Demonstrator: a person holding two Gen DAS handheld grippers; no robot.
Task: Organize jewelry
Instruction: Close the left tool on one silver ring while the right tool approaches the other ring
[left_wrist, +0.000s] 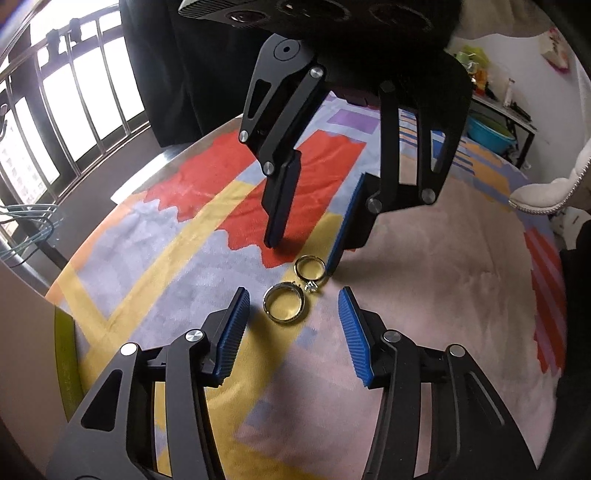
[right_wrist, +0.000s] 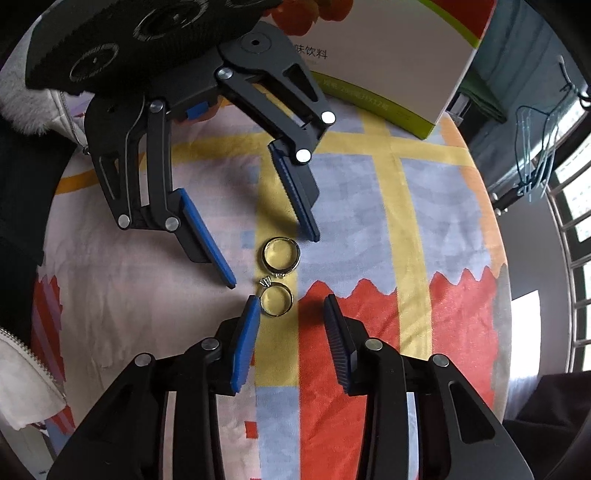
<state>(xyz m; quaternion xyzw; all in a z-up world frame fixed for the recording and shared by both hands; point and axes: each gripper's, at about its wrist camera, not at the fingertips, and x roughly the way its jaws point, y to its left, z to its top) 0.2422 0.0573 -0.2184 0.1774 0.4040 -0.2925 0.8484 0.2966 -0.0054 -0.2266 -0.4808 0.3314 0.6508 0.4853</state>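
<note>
Two silver rings lie side by side on the patchwork cloth (left_wrist: 443, 258). The plain ring (left_wrist: 283, 306) (right_wrist: 281, 254) sits between the fingers of my left gripper (left_wrist: 292, 291) (right_wrist: 272, 261), whose blue pads stand clear of it on both sides. The ring with a small stone (left_wrist: 311, 269) (right_wrist: 276, 300) lies between the fingers of my right gripper (right_wrist: 290, 298) (left_wrist: 302, 257). One right pad touches that ring's edge while the other stands well apart. Both grippers point down at the cloth from opposite sides and are open.
A white and green carton (right_wrist: 388, 55) stands at the cloth's far edge. A white fleecy jacket (right_wrist: 22, 369) lies at the left. Window railings (left_wrist: 55, 110), hanging clothes hangers (right_wrist: 535, 155) and a shelf with a blue basin (left_wrist: 487, 133) surround the table.
</note>
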